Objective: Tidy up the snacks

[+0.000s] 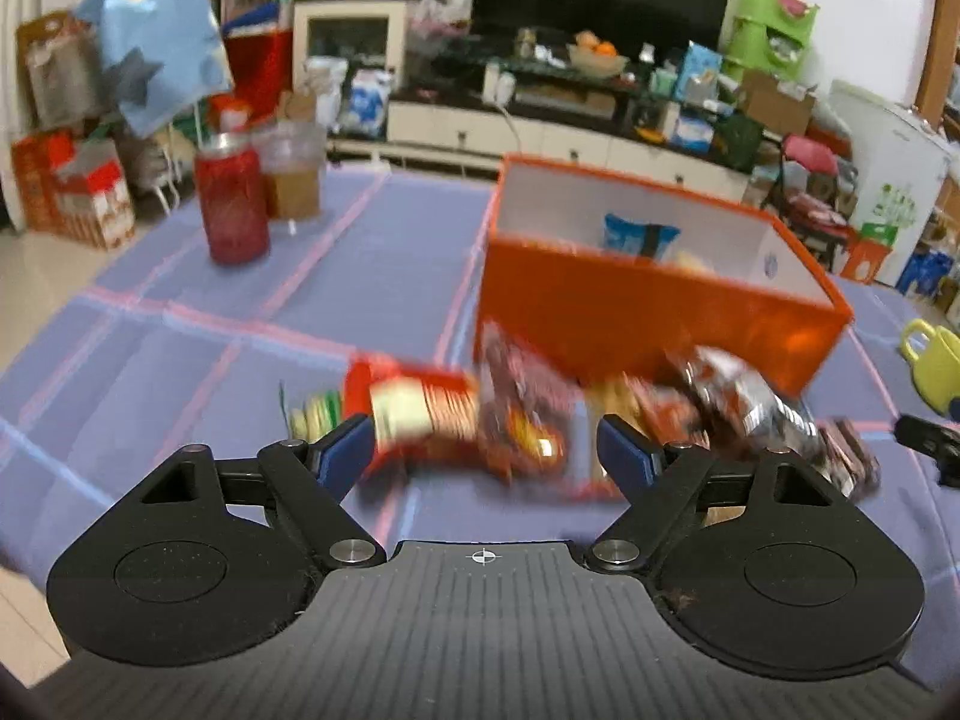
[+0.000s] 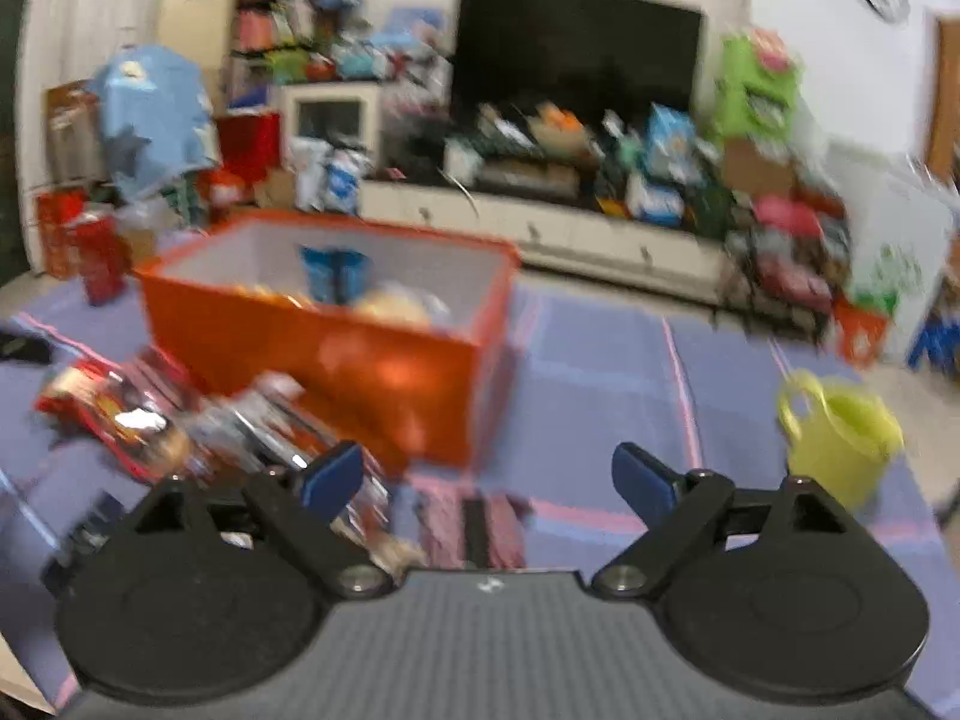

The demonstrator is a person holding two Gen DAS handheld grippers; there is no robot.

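Left wrist view: left gripper [image 1: 483, 441] low over the desk [image 1: 372, 276], blue fingers [image 1: 345, 447] spread wide, pressing on nothing. Between and just beyond the fingers, a heap of snack packets [image 1: 516, 420] on the purple checked cloth, touching the near wall of the orange box [image 1: 648, 312]. Left end of the heap, a red cracker packet [image 1: 414, 411] on its side; right end, a dark shiny packet [image 1: 738, 396]. Inside the box, a blue packet [image 1: 639, 234] upright near the far wall. Left of the box, well apart, a red jar [image 1: 231, 204]; right of the box, a yellow-green cup [image 1: 936, 360].

Right wrist view, blurred: right gripper [image 2: 486, 477] also spread wide and empty, right of the box's near corner, one flat striped packet [image 2: 471, 528] on the desk below the fingers.
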